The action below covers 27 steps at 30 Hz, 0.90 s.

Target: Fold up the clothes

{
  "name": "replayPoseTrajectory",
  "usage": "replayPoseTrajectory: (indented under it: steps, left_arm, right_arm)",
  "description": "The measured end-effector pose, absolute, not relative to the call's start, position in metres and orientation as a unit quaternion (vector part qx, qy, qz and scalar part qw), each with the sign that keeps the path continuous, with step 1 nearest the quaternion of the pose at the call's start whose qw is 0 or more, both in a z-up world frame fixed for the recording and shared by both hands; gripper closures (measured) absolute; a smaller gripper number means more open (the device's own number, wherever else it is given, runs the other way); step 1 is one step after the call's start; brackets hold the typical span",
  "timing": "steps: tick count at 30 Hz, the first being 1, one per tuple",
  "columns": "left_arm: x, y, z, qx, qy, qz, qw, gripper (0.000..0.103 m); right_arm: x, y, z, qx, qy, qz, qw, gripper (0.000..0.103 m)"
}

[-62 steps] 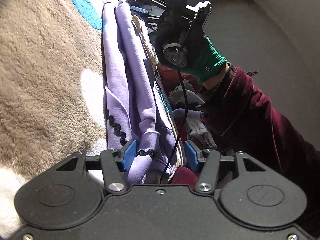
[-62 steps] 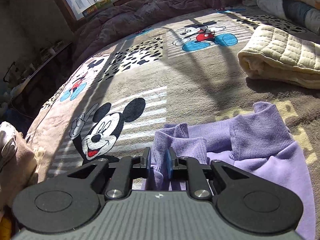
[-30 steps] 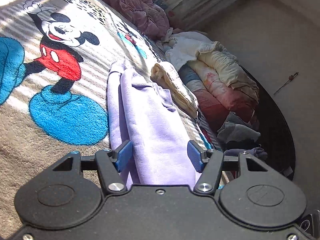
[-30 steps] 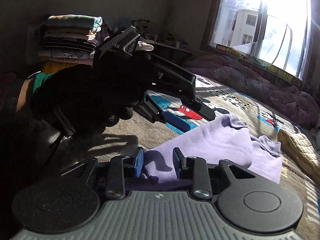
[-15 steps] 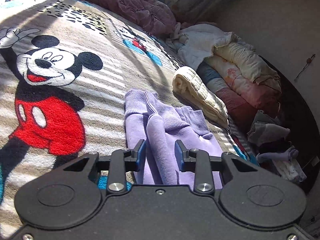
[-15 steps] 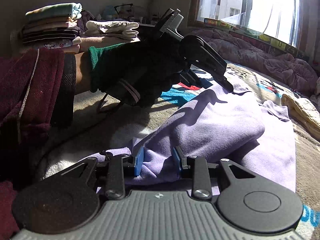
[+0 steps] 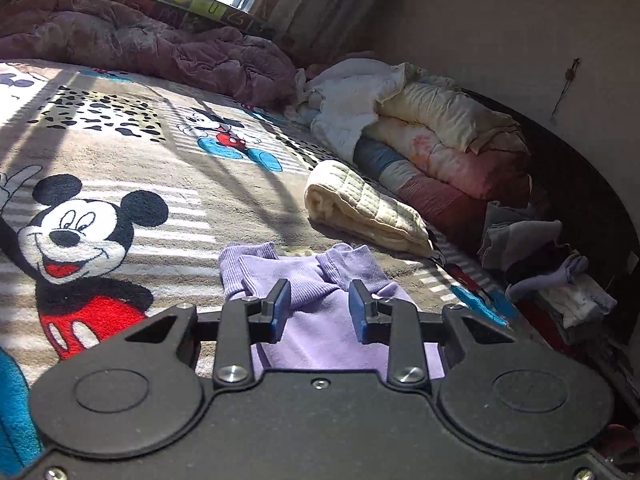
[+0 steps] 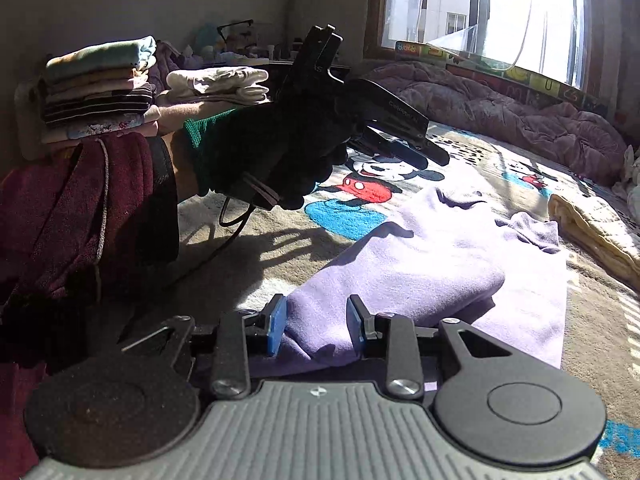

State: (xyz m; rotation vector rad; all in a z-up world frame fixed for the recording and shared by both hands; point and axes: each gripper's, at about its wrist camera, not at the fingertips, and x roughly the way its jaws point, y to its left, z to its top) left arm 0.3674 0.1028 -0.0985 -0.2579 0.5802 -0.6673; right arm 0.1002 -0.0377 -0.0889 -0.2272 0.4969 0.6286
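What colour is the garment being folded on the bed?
Light purple garment, clearest in the right wrist view.

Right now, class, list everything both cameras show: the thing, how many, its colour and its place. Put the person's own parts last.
lilac garment: one, lilac, part-folded on the blanket
blanket: one, beige with cartoon-mouse prints, covering the bed
quilted pad: one, cream, rolled, beyond the garment
duvet: one, mauve, under the window
bedding rolls: a pile, cream, pink and blue, by the wall
folded clothes stack: one, mixed colours, far left
window: one, bright, behind the bed
sleeve: one, maroon, at the left edge
left hand: dark glove, green cuff, raised over the blanket
left tool: black, blue pads, jaws just closing, nothing between
right tool: black, blue pads, gripping the garment's fold
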Motion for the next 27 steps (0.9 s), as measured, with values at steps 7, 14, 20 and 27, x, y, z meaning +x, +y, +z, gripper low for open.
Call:
replayPoseTrajectory:
  steps: [7, 14, 20, 27]
  left_arm:
    - [0.381, 0.067, -0.130, -0.042, 0.313, -0.289, 0.904, 0.072]
    - [0.381, 0.049, -0.138, 0.013, 0.297, -0.268, 0.916, 0.068]
    - [0.369, 0.056, -0.121, -0.019, 0.281, -0.254, 0.926, 0.056]
    - [0.384, 0.076, -0.112, -0.096, 0.284, -0.242, 0.923, 0.054]
  right_arm:
    - [0.196, -0.053, -0.088, -0.102, 0.270, 0.224, 0.931, 0.060]
    - [0.237, -0.070, -0.118, -0.017, 0.348, 0.196, 0.917, 0.058]
    - [0.209, -0.072, -0.096, -0.035, 0.324, 0.193, 0.925, 0.055]
    - [0.183, -0.073, -0.092, -0.049, 0.295, 0.206, 0.932, 0.054]
